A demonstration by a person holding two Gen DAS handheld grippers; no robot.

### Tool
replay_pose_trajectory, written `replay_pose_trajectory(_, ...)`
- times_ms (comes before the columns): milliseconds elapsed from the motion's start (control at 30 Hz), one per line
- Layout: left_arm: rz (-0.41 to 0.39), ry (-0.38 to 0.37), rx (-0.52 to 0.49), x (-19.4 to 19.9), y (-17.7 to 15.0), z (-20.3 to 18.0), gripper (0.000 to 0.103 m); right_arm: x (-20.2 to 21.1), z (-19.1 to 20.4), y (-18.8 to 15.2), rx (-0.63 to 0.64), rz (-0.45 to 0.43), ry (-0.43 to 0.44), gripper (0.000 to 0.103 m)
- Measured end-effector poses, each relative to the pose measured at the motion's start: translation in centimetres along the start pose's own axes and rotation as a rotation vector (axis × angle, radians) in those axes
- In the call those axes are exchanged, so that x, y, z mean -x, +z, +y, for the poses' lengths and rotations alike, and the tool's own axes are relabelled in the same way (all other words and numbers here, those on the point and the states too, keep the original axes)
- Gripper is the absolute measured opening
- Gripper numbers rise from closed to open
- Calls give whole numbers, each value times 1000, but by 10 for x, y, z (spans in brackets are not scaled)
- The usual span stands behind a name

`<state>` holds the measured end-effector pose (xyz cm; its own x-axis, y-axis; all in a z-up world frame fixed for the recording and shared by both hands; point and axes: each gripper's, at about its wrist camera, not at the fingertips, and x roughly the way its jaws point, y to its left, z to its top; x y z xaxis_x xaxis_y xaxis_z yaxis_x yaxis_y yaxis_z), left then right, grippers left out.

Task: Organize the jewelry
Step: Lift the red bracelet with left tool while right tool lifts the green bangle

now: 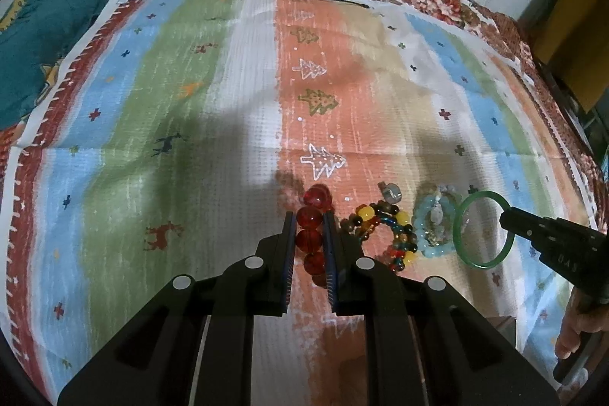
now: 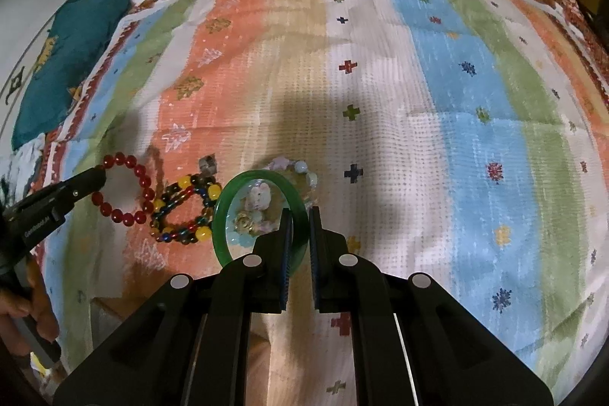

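A striped cloth covers the bed, likely as a flat, bright sorting surface, and the jewelry sits bunched at about six o'clock on it. The left gripper has its jaws clenched on the red bead bracelet at nine o'clock of the bunch, while the right gripper pinches the rim of the green bangle at three o'clock, probably to pull both clear. Between them lie the mixed bead bracelet, the pale blue bracelet and, smallest, a ring at twelve o'clock.
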<state>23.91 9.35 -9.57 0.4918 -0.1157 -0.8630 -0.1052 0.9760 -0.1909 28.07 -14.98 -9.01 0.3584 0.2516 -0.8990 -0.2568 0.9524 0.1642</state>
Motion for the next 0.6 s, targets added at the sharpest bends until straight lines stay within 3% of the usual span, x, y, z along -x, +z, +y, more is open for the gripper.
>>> replay_pose_trajectory(600,-56,-32,0,48,-18,-18,13,50,14,-14,58,-102,-3,10)
